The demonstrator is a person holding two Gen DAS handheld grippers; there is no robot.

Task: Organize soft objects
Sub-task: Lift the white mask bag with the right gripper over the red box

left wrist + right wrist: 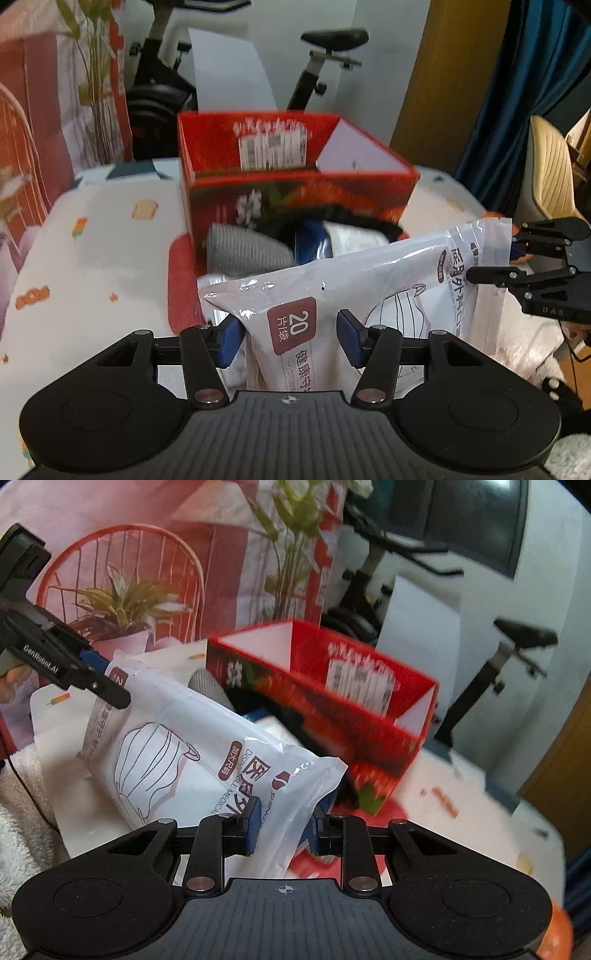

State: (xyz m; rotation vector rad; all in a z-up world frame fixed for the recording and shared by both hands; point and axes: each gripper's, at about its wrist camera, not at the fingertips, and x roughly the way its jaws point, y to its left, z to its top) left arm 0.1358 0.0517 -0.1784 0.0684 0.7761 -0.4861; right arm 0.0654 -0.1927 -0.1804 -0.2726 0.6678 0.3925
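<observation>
both tools are gripping the mask pack [332, 291] by opposite ends: left tool [290, 339] half closed, right tool [284, 823] pinching narrowly. pack is hanging before the red box [295, 173], above the bed [92, 258]. keep both ends level and lower them evenly inside.

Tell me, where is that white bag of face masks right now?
The mask bag hangs off the bed, one end in the left tool, the other in the right tool, just before the red box.
</observation>
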